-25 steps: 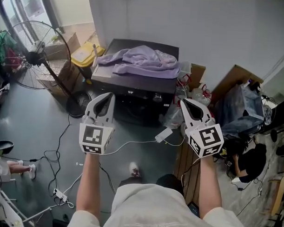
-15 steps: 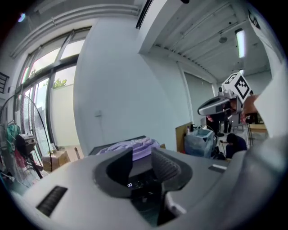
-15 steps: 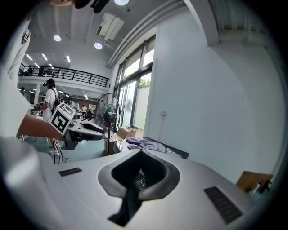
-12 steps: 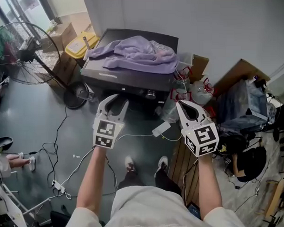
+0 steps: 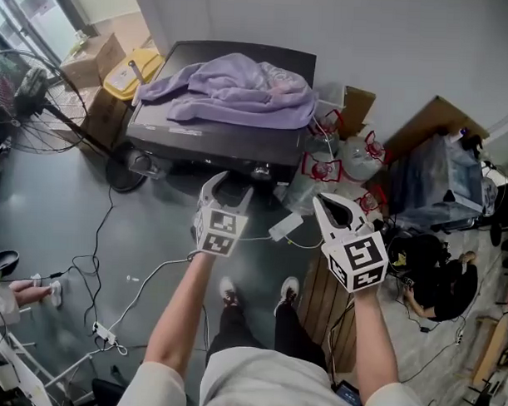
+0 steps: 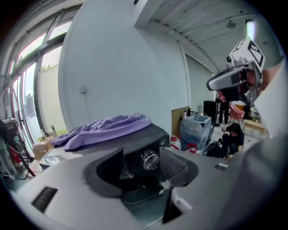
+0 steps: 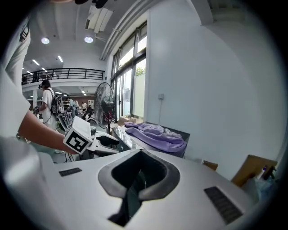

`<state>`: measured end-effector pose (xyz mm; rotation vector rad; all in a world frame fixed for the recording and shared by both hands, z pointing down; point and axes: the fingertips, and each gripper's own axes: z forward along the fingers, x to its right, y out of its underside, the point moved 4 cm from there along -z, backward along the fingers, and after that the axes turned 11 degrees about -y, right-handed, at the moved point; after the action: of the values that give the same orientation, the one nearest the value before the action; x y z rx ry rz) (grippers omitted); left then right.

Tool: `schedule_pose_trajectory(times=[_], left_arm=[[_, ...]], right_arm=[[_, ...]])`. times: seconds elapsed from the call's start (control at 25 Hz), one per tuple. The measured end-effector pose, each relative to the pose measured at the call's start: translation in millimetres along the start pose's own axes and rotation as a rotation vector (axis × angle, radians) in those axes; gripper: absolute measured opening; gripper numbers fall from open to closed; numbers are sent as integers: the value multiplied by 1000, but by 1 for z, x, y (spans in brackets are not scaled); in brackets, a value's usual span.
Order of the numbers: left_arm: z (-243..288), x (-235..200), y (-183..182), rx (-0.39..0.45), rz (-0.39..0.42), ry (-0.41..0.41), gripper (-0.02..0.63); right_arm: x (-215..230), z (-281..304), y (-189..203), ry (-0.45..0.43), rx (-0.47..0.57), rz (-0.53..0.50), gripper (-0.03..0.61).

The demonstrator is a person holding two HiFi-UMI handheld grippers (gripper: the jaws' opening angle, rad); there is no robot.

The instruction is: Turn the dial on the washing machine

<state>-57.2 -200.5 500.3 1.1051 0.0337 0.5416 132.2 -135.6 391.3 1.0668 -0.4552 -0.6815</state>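
The black washing machine (image 5: 208, 138) stands against the wall with a purple cloth (image 5: 233, 89) heaped on its lid. Its silver dial (image 5: 262, 169) sits on the front panel. My left gripper (image 5: 228, 185) hangs just in front of that panel, a little left of the dial. Its jaws are opening with nothing between the pads. In the left gripper view the dial (image 6: 150, 159) shows beyond the gap of the left gripper (image 6: 141, 165), still apart from it. My right gripper (image 5: 327, 205) is shut and empty, off to the machine's right. In its own view the right gripper (image 7: 140, 152) has its jaws together.
A standing fan (image 5: 25, 82) and a yellow bin (image 5: 129, 73) are left of the machine. Bottles with red straps (image 5: 322, 169), a wrapped crate (image 5: 433, 183) and cardboard crowd its right. Cables and a power strip (image 5: 108, 334) lie on the floor. A person (image 5: 426, 283) crouches at right.
My left gripper has moved forward and right, up to the machine's front panel, and its jaws have gone from shut to open. The right gripper stays shut and has barely shifted.
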Motion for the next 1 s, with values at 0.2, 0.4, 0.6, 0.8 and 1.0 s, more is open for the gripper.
schedule_pose_trajectory(times=[0.2,0.4,0.6,0.8,1.0], left_arm=[[42,20,23,-63,-81,9,252],[77,43,40,-124,-164,0,285],[106,56,49,-177,-226,-49,302],[118,60,52,-169,-307,-84,302],[120,55,50,-171,-398,-145,289]], right_arm=[[10,7,22,5,-28,41,14],[13,11,39,-4,-55,67,14],[13,11,58,-15,-85,90,14],[21,1,71,1,-111,102,14],[29,-4,78,18,-116,122,14]])
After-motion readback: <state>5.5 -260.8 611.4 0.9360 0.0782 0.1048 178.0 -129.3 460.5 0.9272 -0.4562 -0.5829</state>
